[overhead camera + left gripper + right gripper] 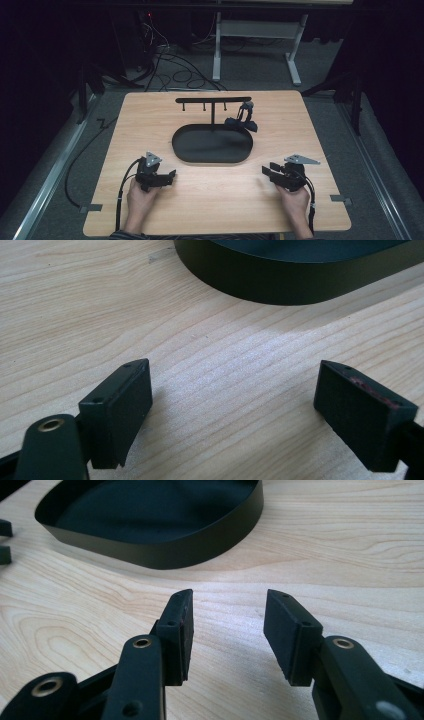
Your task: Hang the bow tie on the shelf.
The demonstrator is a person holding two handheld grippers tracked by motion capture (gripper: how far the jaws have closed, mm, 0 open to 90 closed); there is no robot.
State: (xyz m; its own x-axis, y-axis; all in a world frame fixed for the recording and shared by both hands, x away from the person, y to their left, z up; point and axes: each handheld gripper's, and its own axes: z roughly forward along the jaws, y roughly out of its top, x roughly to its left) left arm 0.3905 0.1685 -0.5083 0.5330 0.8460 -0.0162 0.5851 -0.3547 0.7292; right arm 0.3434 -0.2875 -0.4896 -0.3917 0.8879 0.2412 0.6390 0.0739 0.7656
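Note:
A black oval tray [212, 145] sits at the middle of the wooden table [220, 200], with a black T-shaped hanger stand [213, 102] rising from its far rim. A small dark object [244, 119] hangs or rests by the stand's right end; its shape is unclear. My left gripper [171, 176] lies on the table in front of the tray's left end, jaws open and empty [232, 405]. My right gripper [266, 172] lies in front of the tray's right end, jaws apart with nothing between them [227, 630]. The tray's rim [165, 555] is ahead of it.
A person's hands hold both grippers from the near edge. Cables trail from each gripper. Beyond the table stand a white table frame [217, 45] and loose cables on the grey floor. Metal rails run along both sides.

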